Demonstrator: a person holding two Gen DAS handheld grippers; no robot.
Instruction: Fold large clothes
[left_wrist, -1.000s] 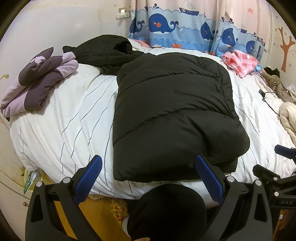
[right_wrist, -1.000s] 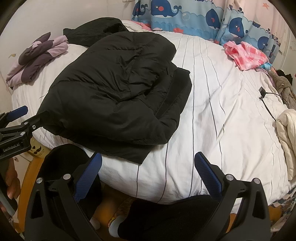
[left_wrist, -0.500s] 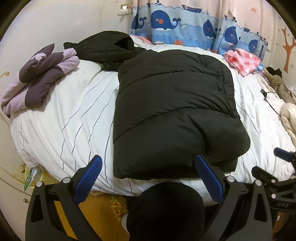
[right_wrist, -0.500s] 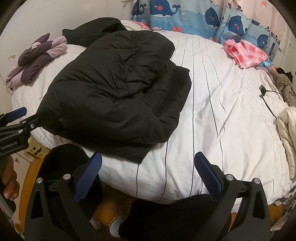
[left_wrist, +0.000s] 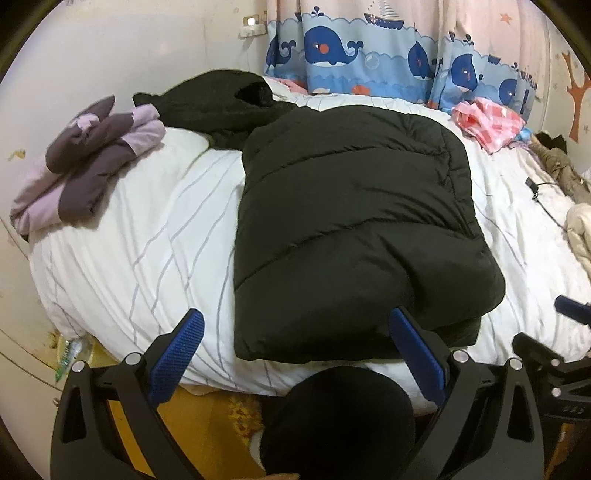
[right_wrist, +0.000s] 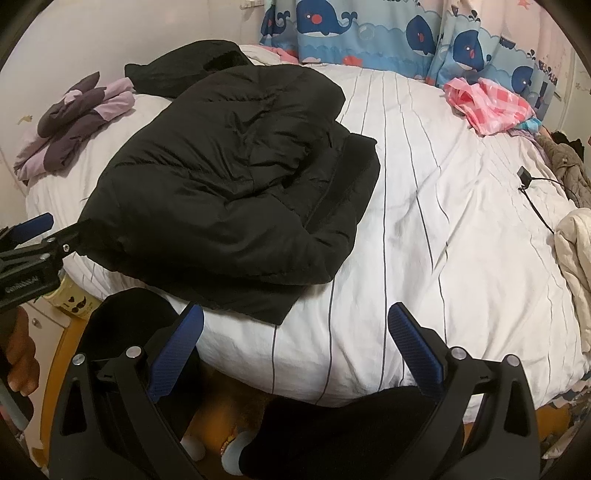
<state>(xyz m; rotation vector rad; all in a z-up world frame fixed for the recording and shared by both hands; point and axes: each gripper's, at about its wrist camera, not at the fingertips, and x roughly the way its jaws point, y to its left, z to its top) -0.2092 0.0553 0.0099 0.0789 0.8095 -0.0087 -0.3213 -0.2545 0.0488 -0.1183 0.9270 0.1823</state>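
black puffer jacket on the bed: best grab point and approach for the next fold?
Probably the near hem of the black puffer jacket, at its two corners by the bed edge, coming in low from the foot side. That edge lies flat and thin over the sheet; the middle is bulky. Left gripper and right gripper are both open and empty.

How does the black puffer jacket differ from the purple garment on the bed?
The black puffer jacket is one dark colour; the purple garment is two-tone, dark and light purple. The jacket is far bulkier. It lies mid-bed near the front edge; the purple one sits at the far left edge. Both look folded on the striped bedcover.
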